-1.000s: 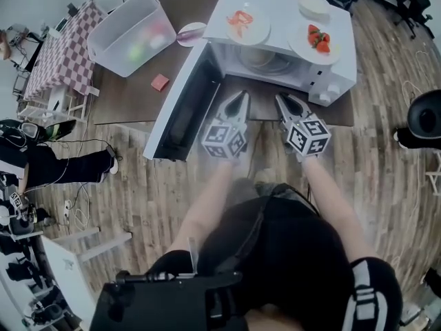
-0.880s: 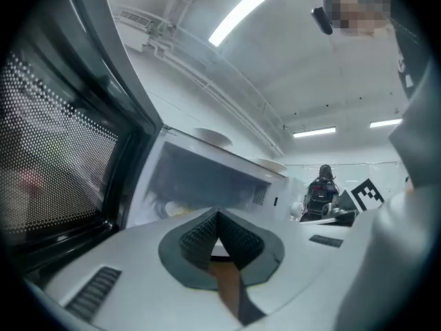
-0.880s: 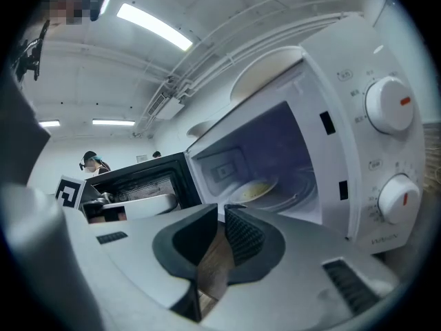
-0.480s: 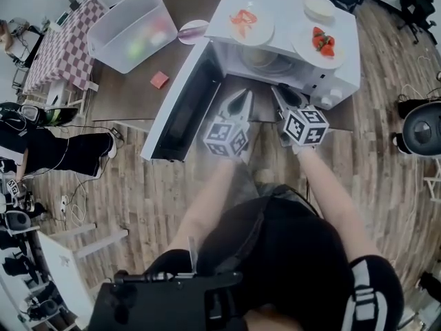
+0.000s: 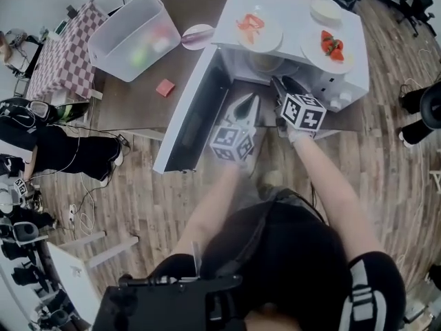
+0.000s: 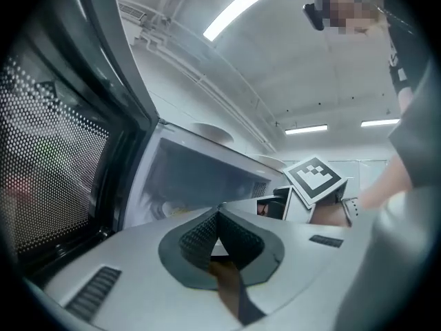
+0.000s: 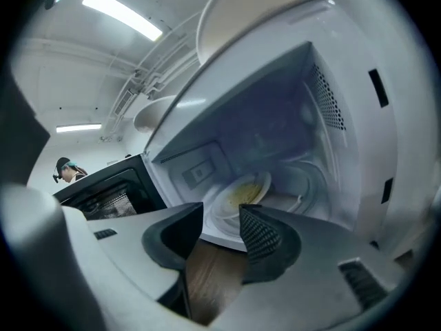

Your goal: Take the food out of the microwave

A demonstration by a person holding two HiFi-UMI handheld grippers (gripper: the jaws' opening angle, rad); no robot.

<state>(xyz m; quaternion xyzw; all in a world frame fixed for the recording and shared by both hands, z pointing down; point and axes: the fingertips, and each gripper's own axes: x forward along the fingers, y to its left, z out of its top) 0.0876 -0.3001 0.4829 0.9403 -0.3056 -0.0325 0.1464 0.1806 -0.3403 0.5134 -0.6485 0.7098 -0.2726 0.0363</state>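
The white microwave (image 5: pixel 344 81) stands on a brown table with its door (image 5: pixel 196 119) swung open to the left. Inside, a white plate of yellowish food (image 7: pixel 241 195) sits on the glass turntable; in the head view the plate (image 5: pixel 265 62) shows only dimly. My right gripper (image 5: pixel 281 83) is at the mouth of the cavity, just short of the plate. Its jaws have just been opening and stand open with nothing between them (image 7: pixel 222 219). My left gripper (image 5: pixel 246 105) hangs shut and empty (image 6: pixel 219 216) in front of the opening, beside the door.
On the microwave's top are two plates of red food (image 5: pixel 258 29) (image 5: pixel 329 47) and a bowl (image 5: pixel 324 7). The table also holds a clear plastic bin (image 5: pixel 134 36), a small pink block (image 5: pixel 165 87) and a dish (image 5: pixel 198 35). A checkered table (image 5: pixel 62 54) stands at the left.
My right gripper has moved forward to the microwave's opening and its jaws have spread apart. The left gripper has stayed about where it was, still shut.
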